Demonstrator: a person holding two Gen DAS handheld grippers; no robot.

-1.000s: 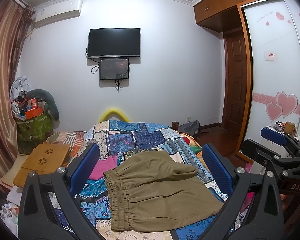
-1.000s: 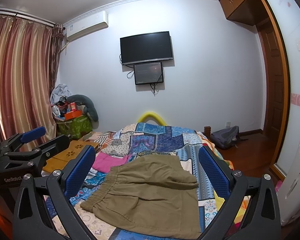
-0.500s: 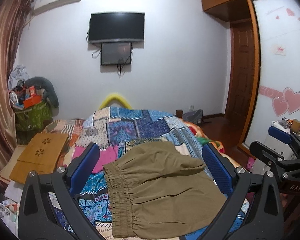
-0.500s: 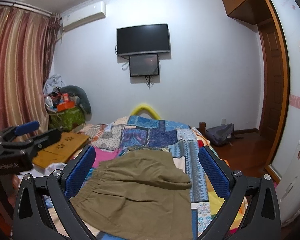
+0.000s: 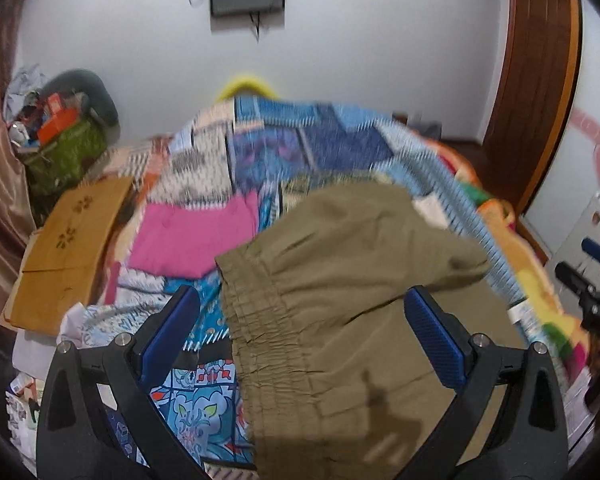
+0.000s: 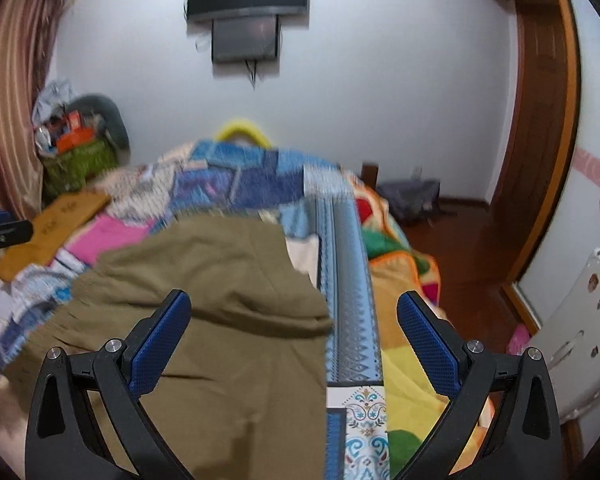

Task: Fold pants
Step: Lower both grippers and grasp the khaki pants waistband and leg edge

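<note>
Olive-brown pants (image 5: 340, 304) lie partly folded on the patchwork bedspread (image 5: 284, 152), elastic waistband toward the left. My left gripper (image 5: 304, 336) is open and empty, hovering above the waistband area. In the right wrist view the pants (image 6: 220, 312) fill the lower left. My right gripper (image 6: 296, 340) is open and empty, above the pants' right edge where they meet the blue bordered strip of the bedspread (image 6: 348, 280). Both views are motion-blurred.
A pink cloth (image 5: 192, 236) lies on the bed left of the pants. A wooden lap table (image 5: 68, 240) and a cluttered green basket (image 5: 64, 148) stand at the left. A wardrobe door (image 6: 540, 120) and bare floor (image 6: 460, 240) are at the right.
Both grippers have tilted down and moved closer to the pants, which now fill more of each view. Both stayed open.
</note>
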